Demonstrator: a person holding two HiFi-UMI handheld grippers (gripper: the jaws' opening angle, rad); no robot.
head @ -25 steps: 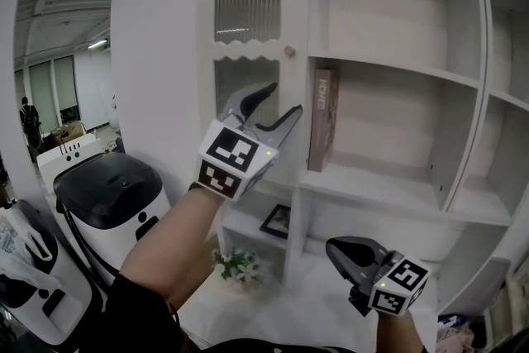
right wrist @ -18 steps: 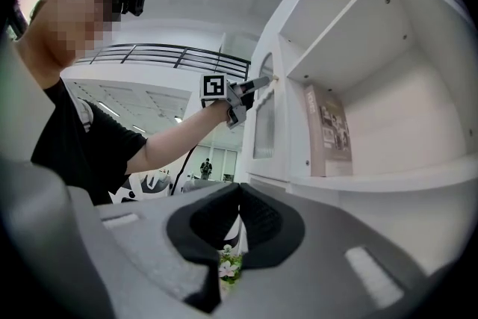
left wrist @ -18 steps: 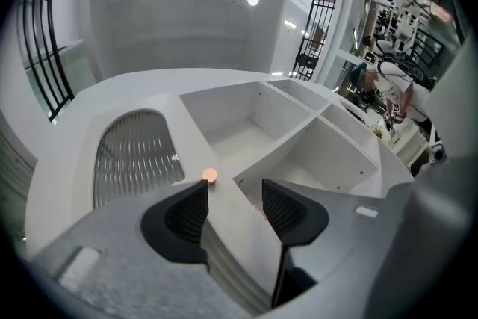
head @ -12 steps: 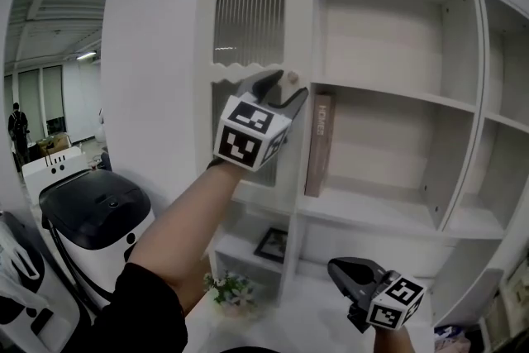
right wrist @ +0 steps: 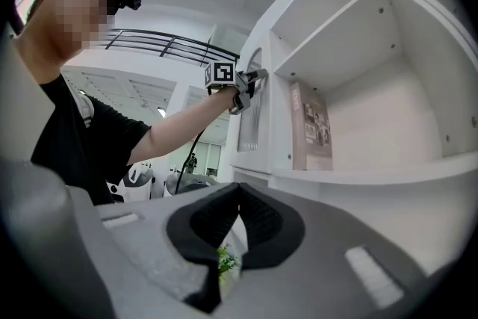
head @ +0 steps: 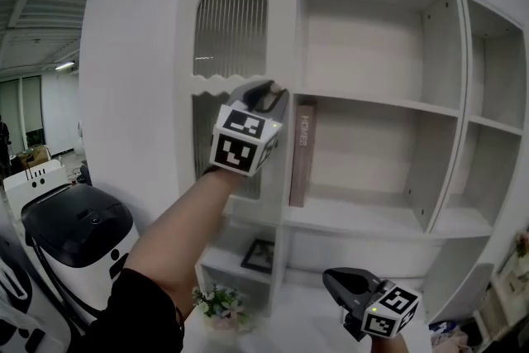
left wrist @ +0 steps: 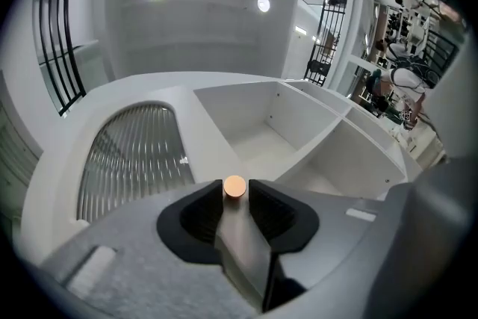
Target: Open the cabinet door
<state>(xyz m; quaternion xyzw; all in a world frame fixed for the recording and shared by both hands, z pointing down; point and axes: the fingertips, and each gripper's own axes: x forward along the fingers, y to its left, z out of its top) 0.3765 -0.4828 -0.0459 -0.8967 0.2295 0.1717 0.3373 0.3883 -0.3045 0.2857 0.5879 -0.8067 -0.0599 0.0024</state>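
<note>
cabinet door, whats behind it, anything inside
The cabinet door is shut, so its inside is covered. Its ribbed glass shows only pale vertical streaks; no contents can be made out behind it.

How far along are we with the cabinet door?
Done: the left gripper is at the knob, and its jaws have just been closing on it. In hand: the grip, with the pads either side of the knob. Left: the pull itself, as the door is still shut. The right gripper hangs low, shut and empty.
</note>
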